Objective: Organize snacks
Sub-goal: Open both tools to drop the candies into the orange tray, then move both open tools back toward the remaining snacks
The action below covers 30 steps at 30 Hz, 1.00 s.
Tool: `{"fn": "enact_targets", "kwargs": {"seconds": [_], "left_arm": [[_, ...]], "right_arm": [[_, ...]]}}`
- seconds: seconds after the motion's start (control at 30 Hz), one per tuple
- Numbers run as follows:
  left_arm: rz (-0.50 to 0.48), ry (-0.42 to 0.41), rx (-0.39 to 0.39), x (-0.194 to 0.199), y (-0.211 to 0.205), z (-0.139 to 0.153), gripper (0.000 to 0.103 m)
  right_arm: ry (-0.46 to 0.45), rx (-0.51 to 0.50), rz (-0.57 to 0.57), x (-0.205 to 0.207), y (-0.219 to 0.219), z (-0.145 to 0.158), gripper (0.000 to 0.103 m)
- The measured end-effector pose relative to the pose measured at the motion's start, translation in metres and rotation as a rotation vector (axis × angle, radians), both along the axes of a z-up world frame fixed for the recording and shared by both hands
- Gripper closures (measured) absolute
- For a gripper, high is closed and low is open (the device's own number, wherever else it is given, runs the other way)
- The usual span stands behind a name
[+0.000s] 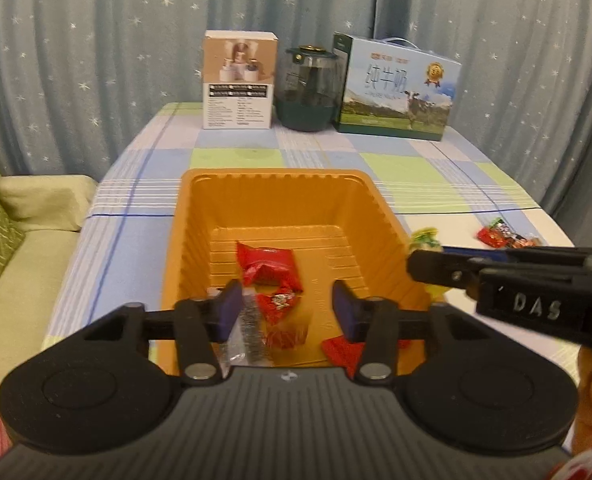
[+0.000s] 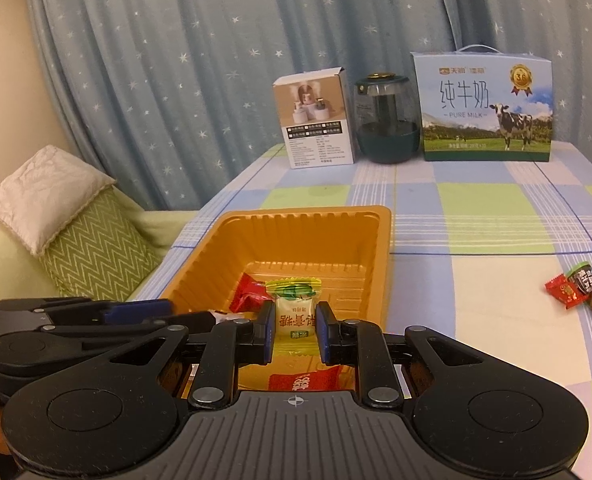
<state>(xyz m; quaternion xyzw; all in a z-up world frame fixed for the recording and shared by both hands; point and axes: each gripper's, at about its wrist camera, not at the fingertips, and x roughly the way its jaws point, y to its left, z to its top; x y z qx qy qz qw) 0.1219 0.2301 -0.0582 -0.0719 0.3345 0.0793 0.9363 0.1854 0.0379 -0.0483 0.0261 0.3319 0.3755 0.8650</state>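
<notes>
An orange plastic tray (image 1: 274,196) sits on the checked tablecloth and holds several red snack packets (image 1: 270,266). My left gripper (image 1: 288,310) is open and empty just above the tray's near end. My right gripper (image 2: 295,332) is shut on a yellow-green candy (image 2: 295,312) and holds it over the tray (image 2: 296,226). In the left wrist view the right gripper (image 1: 420,266) comes in from the right with the candy (image 1: 426,240) at the tray's right rim. More red packets (image 2: 306,380) lie below it in the tray.
Loose red snacks (image 2: 584,294) lie on the table to the right, also in the left wrist view (image 1: 504,236). A white box (image 1: 238,80), a dark jar (image 1: 310,90) and a milk carton (image 1: 396,88) stand at the far edge. A sofa with cushions (image 2: 92,248) is at the left.
</notes>
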Motion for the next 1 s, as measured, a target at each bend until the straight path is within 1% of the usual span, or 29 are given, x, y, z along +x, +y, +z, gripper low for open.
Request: {"fn": "enact_targets", "kwargs": {"seconds": [0.17, 0.3, 0.43, 0.53, 0.6, 0.63, 0.67, 0.73, 0.8, 0.87, 1.0], "left_arm": [[0.018, -0.012, 0.019, -0.016, 0.004, 0.005, 0.056], [0.043, -0.024, 0.020, -0.028, 0.010, 0.010, 0.051], [0.059, -0.024, 0.022, -0.033, 0.016, 0.011, 0.049], [0.069, -0.027, 0.019, -0.036, 0.018, 0.011, 0.047], [0.073, -0.030, 0.018, -0.038, 0.019, 0.011, 0.042], [0.074, -0.030, 0.018, -0.038, 0.019, 0.010, 0.042], [0.074, -0.030, 0.019, -0.039, 0.019, 0.010, 0.040], [0.077, -0.028, 0.020, -0.039, 0.019, 0.008, 0.037], [0.086, -0.031, 0.017, -0.041, 0.019, 0.008, 0.028], [0.093, -0.040, 0.007, -0.043, 0.019, 0.008, 0.024], [0.087, -0.038, 0.003, -0.043, 0.016, 0.008, 0.024]], "right_arm": [[0.004, 0.003, 0.002, -0.001, 0.000, 0.000, 0.082], [0.011, 0.011, 0.008, -0.001, 0.002, 0.001, 0.082], [0.019, 0.024, 0.006, -0.002, 0.003, 0.001, 0.082], [0.036, 0.052, 0.005, 0.000, 0.001, 0.002, 0.082], [0.053, 0.080, 0.010, 0.002, 0.001, 0.002, 0.081], [0.063, 0.088, 0.004, 0.003, 0.001, 0.003, 0.078], [0.067, 0.093, -0.007, 0.004, 0.000, 0.003, 0.058], [0.065, 0.113, -0.040, 0.005, -0.005, 0.004, 0.030], [0.064, 0.113, -0.059, 0.007, -0.009, 0.007, 0.030], [0.051, 0.114, -0.082, 0.008, -0.013, 0.009, 0.030], [0.056, 0.128, -0.140, 0.012, -0.027, 0.010, 0.030]]}}
